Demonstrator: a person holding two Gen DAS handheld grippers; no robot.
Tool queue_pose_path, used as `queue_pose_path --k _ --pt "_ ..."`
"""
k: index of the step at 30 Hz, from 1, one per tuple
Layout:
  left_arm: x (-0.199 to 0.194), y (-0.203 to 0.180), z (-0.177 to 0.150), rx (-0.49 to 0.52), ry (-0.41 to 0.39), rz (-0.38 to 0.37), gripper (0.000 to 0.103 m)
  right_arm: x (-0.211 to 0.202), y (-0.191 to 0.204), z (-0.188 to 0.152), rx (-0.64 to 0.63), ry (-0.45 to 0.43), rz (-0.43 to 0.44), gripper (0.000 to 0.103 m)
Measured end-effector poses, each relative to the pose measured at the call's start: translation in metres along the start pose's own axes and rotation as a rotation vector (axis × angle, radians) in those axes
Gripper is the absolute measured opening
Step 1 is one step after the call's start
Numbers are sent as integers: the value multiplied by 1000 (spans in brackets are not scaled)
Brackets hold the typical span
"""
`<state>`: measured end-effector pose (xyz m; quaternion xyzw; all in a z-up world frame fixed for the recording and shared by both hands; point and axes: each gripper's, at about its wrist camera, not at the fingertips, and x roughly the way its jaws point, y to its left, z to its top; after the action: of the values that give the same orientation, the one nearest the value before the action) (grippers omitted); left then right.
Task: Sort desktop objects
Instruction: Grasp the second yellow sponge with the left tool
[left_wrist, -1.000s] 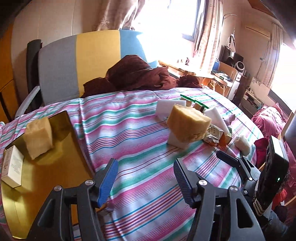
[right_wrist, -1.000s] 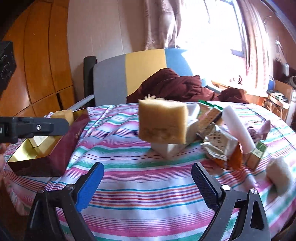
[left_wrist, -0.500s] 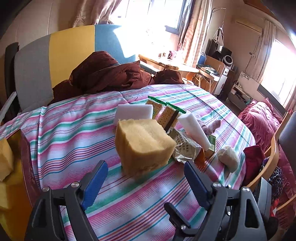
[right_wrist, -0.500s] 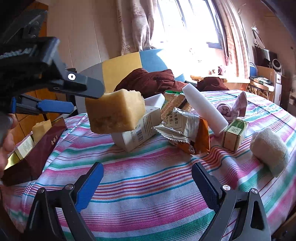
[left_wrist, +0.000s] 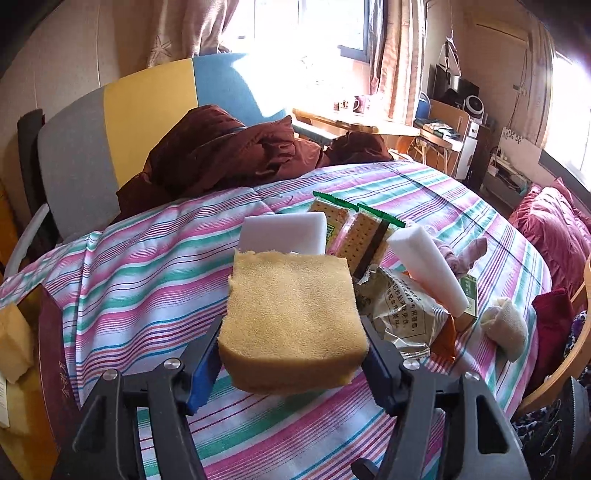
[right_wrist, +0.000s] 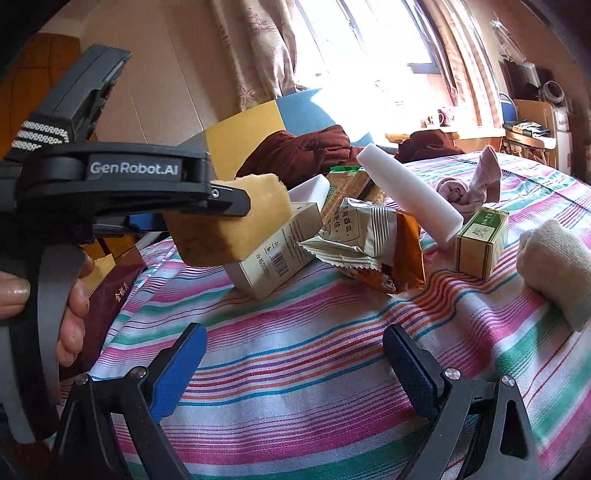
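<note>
Half a second on, the left gripper (left_wrist: 291, 354) has closed the gap and now clamps the yellow sponge block (left_wrist: 291, 314), lifted off the striped tablecloth (left_wrist: 155, 266) at the near left of the pile, its broad face lying flat and spanning the blue pads. Well to the left waits the maroon gift box (left_wrist: 51, 365), gold lettering on its wall, another sponge piece (left_wrist: 13, 341) inside. Empty and spread wide, the right gripper (right_wrist: 295, 373) hovers nearer the snack packets (right_wrist: 365, 236). "GenRobot.AI" reads on the left tool; Chinese print marks the packets and the barcoded carton (right_wrist: 277, 251).
</note>
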<state>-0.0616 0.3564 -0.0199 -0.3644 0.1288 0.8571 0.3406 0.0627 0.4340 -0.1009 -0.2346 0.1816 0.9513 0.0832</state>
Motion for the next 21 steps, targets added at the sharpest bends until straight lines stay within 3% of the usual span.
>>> queue_pose_path --k 5,11,19,21 --pt "-27 14 -18 -2 -50 -27 67 2 2 -1 -9 10 1 97" --pt "-64 30 -59 27 -87 -7 67 3 5 -1 -27 28 -18 98" --pt "-68 47 -122 29 -46 4 67 6 10 3 -57 82 -43 98" --pt "-69 50 -131 24 -68 0 67 9 12 8 -54 106 -37 93"
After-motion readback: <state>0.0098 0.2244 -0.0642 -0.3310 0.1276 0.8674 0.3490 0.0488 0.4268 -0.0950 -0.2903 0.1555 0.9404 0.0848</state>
